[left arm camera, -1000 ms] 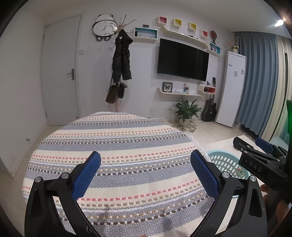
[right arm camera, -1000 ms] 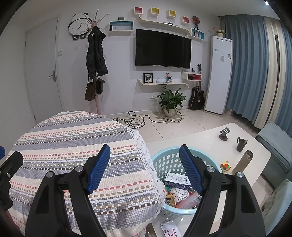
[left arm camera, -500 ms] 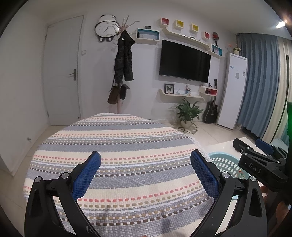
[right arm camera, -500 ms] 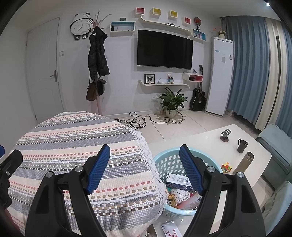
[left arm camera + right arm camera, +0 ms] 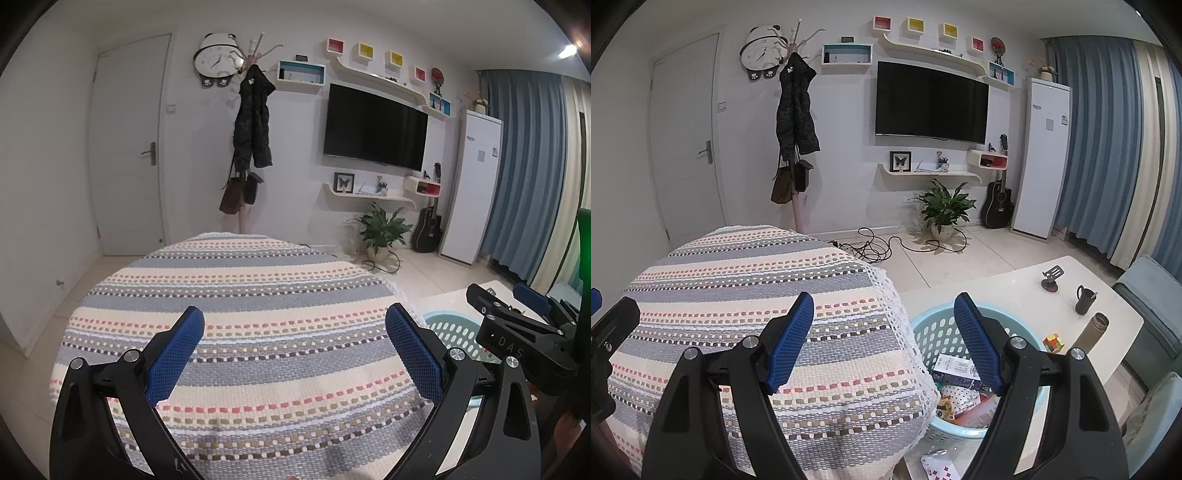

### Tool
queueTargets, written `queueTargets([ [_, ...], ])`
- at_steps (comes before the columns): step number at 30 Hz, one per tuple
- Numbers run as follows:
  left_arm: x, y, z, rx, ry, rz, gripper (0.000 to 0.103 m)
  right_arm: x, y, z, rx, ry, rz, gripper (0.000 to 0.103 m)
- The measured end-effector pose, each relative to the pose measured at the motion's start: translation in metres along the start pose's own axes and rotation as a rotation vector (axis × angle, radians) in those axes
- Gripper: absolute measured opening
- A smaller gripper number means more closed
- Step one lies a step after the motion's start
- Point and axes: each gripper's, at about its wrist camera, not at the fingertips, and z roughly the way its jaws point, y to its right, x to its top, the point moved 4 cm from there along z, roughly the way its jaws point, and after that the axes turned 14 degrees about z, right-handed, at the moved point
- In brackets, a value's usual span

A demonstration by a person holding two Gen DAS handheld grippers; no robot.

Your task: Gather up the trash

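Both grippers spread, holding nothing — left gripper over striped cloth, right gripper marked "DAS", near light-blue basket — carton print unreadable.

Evenly lit by a ceiling lamp; sharp, with dark, bowed fisheye edges.

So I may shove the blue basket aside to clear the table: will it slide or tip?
The basket probably slides easily: its perforated plastic walls look light, and the white table looks smooth. It seems unlikely to tip, being wide and low with trash inside. The thin wall may flex if pushed at the rim.
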Motion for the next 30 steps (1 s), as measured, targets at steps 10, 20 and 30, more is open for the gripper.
queueTargets([
  [10, 0.003, 0.010, 0.005, -0.017, -0.004, 0.025, 0.095, 0.002, 0.009, 0.002, -0.022, -0.003, 0.023, 0.074],
  [20, 0.003, 0.018, 0.011, -0.001, -0.008, 0.062, 0.095, -0.001, 0.015, 0.010, -0.023, -0.020, 0.033, 0.074],
  [30, 0.003, 0.000, 0.018, 0.018, -0.034, 0.045, 0.095, 0.003, -0.010, 0.022, 0.015, -0.037, 0.011, 0.074],
])
